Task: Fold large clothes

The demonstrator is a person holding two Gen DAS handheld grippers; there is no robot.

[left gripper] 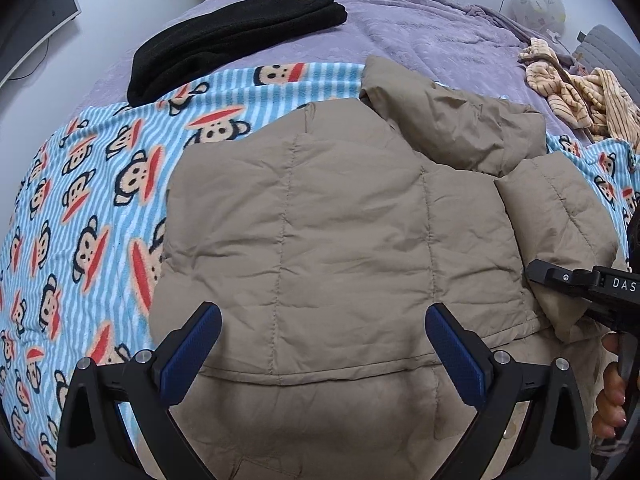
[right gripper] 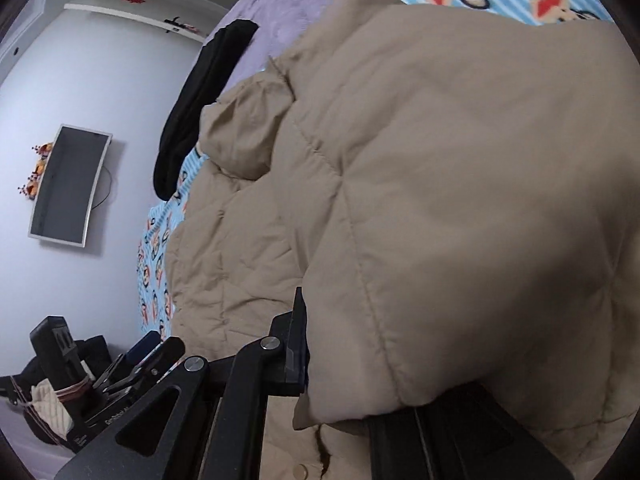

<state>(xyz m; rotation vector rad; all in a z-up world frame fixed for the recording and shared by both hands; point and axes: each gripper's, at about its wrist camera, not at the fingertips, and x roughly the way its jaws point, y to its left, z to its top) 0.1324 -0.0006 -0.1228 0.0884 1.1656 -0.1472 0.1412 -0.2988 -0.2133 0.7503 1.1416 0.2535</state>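
- A purple quilted bedspread (left gripper: 420, 20) with a blue striped monkey-print blanket (left gripper: 80, 184) over it.
- A tan quilted puffer jacket (left gripper: 340, 216) lies back-up on the blanket, its long axis running away from the left gripper (left gripper: 323, 350), hem nearest.
- A folded black garment (left gripper: 236, 44) lies well beyond.
- Left gripper hovers above the hem, jaws wide apart.
- Right gripper (right gripper: 320, 360) appears clamped on the tan sleeve (right gripper: 460, 240), though padding hides one finger.
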